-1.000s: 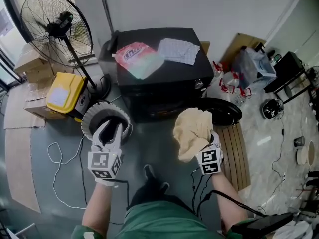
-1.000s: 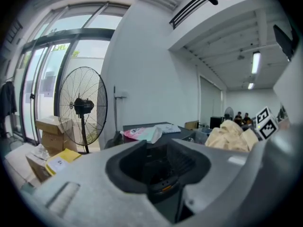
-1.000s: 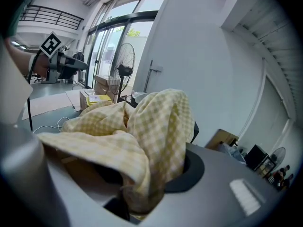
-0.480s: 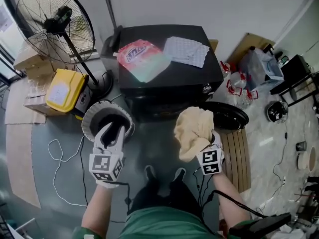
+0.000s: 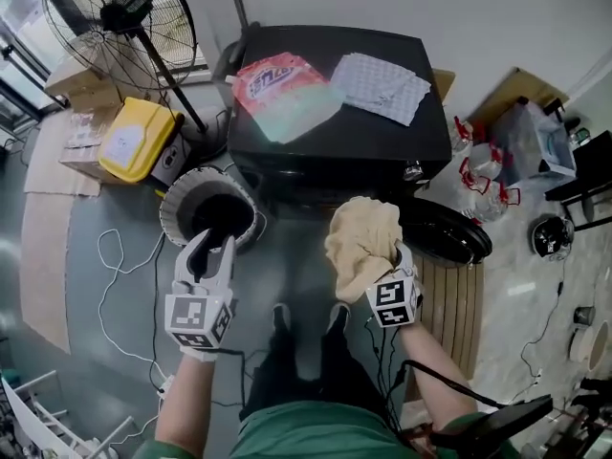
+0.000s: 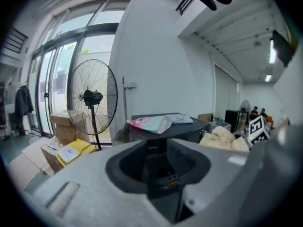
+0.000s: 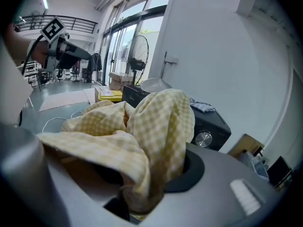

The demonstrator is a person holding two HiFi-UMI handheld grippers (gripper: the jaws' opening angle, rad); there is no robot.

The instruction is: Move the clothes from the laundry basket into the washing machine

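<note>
A black washing machine (image 5: 335,113) stands against the wall, with its round door (image 5: 448,235) swung open to the right. The white round laundry basket (image 5: 180,207) sits on the floor at its left front corner. My right gripper (image 5: 375,268) is shut on a bunched yellow checked cloth (image 5: 361,242), held up in front of the machine. In the right gripper view the cloth (image 7: 156,126) spills over both jaws of the right gripper (image 7: 142,193). My left gripper (image 5: 210,249) is open and holds nothing, its tips at the basket's near rim. In the left gripper view the left gripper (image 6: 158,167) points at the machine (image 6: 163,131).
A pink detergent bag (image 5: 282,84) and a patterned cloth (image 5: 382,84) lie on the machine's top. A standing fan (image 5: 134,12) and a yellow container (image 5: 134,142) are at the left. White cable (image 5: 113,266) trails on the floor. A slatted wooden board (image 5: 461,304) lies at the right.
Both grippers have sunk and come closer to the washing machine's front. The right one still holds the cloth. The person's feet have stepped forward.
</note>
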